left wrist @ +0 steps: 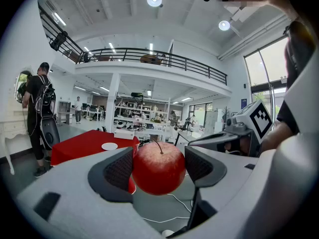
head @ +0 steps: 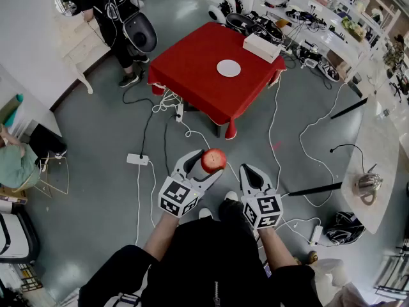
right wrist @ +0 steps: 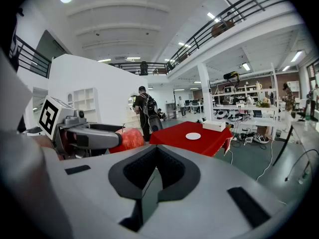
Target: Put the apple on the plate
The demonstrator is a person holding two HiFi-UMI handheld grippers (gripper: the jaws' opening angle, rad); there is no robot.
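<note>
Apple, 1, red, stemmed: judged firm, fairly light, smooth-skinned, so apt to slip or bruise; gripped across its widest girth by the left claw, well apart from the plate on the red tabletop; right claw closed, empty.

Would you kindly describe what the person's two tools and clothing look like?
Both the left tool and right tool have light grey bodies with black textured pads inside the jaws. Each carries a white cube with black square markers. The person wears black clothing.
</note>
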